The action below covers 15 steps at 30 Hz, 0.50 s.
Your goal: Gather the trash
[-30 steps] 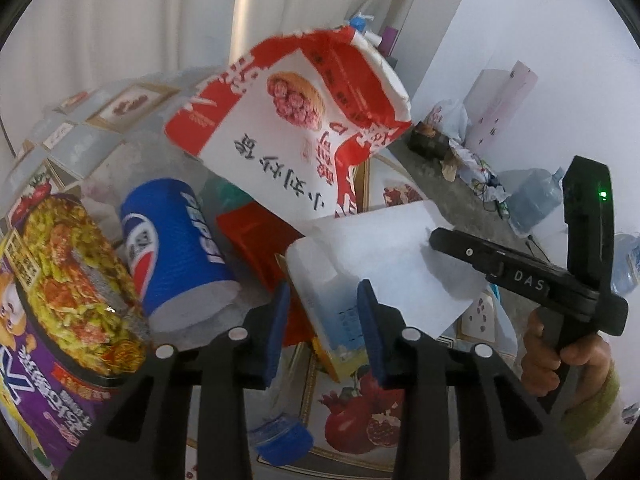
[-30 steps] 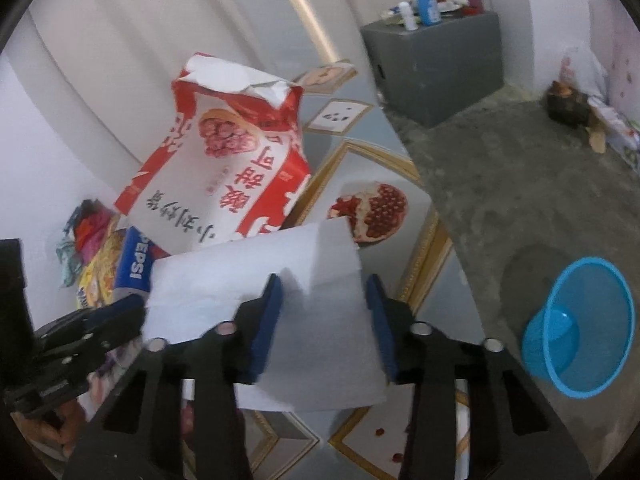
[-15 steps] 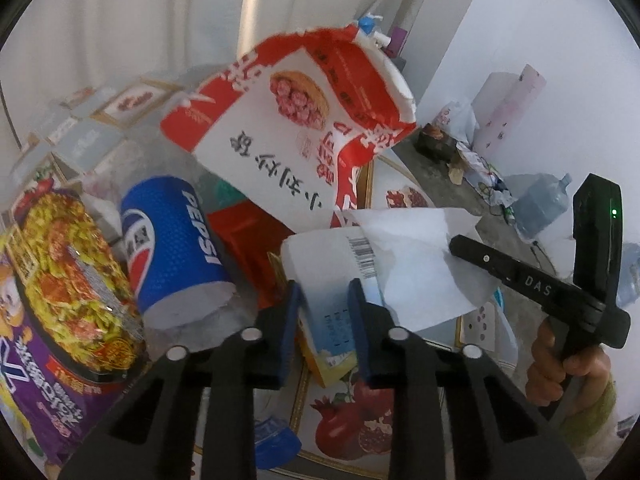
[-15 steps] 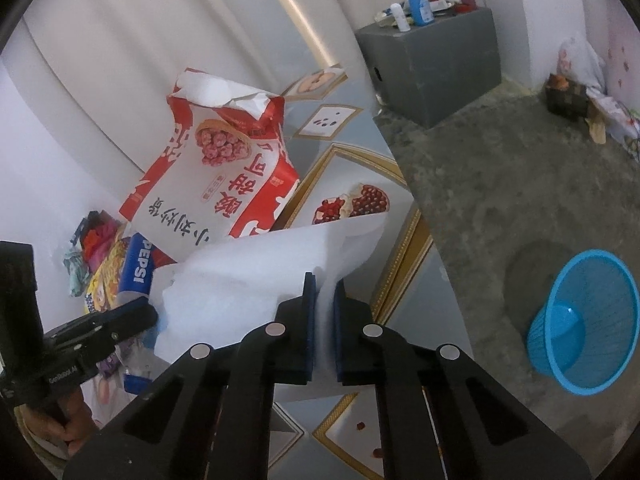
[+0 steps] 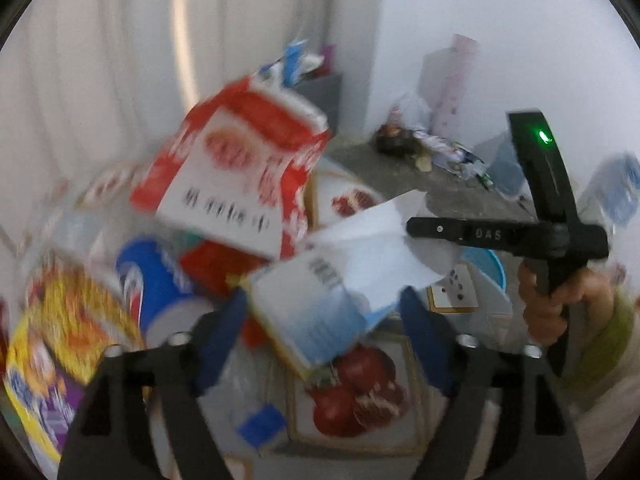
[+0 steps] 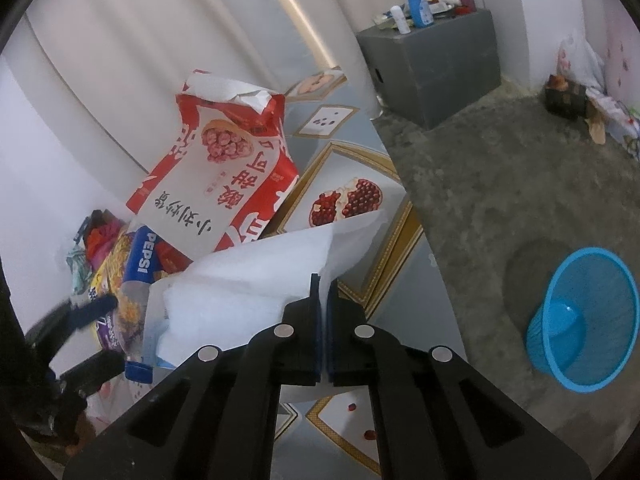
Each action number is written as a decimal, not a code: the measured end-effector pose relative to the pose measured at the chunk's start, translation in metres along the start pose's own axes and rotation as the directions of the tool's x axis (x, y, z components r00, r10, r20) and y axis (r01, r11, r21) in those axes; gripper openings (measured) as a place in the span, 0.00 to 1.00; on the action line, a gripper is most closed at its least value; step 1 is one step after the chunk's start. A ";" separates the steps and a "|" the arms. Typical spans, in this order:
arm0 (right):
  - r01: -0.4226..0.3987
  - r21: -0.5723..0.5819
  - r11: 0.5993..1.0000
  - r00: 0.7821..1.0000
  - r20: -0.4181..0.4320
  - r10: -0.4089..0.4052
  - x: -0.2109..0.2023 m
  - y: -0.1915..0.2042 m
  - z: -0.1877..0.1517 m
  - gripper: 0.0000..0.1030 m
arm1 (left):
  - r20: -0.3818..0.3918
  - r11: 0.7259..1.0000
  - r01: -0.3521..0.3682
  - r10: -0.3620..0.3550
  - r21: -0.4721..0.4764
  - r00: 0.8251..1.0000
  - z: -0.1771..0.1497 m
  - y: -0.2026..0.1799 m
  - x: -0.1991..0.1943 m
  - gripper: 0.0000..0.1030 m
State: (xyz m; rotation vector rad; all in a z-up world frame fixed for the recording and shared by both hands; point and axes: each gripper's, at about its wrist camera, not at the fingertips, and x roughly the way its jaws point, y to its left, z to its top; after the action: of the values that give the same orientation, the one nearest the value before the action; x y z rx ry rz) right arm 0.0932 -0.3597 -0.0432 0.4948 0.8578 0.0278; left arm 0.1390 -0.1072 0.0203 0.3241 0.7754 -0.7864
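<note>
Pale curtains and a white wall behind; grey rough floor to the right; patterned counter with pomegranate pictures and gold borders underneath.

Right wrist view, sharp: right gripper with jaws pressed together, clamped on a white paper sheet that rises curled in front of them. Behind the sheet, a red-and-white snack bag standing open at the top, a blue Pepsi cup and a yellow-and-purple noodle bowl crowded at its left. Only here: a blue mesh basket on the floor well apart to the right, a grey cabinet carrying bottles in the far corner. At far left edge, blurred blue-padded left gripper, partly cut off.

Left wrist view, smeared by motion: left gripper with jaws opening, wide apart, a light blue-and-white carton between them; whether the pads touch it, cannot tell. Same white sheet lying over the carton's top right, its far edge pinched in the right gripper, seen side-on with a green light on its body. Only here: a hand wrapped round that gripper's handle, with a greenish sleeve; a small blue cap on the counter below the carton; clutter along the far wall.
</note>
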 end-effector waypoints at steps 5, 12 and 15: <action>-0.004 0.024 1.000 1.000 0.005 0.004 -0.003 -0.010 0.004 0.00 | -0.048 0.978 -0.021 0.031 0.206 0.998 0.003 -0.011 0.027 0.78; -0.070 0.063 0.996 0.997 -0.013 0.071 0.003 -0.018 0.007 0.00 | -0.056 0.946 -0.009 0.029 0.323 0.998 0.007 -0.019 0.044 0.81; -0.105 0.089 0.991 0.994 -0.017 0.107 0.005 -0.021 0.008 0.00 | -0.092 0.952 0.020 0.008 0.304 0.996 0.004 -0.022 0.051 0.81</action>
State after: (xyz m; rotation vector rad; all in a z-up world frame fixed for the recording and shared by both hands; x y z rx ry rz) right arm 0.0988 -0.3808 -0.0516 0.6230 0.8558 0.0932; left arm 0.1476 -0.1506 -0.0138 0.6397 0.7414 -0.9032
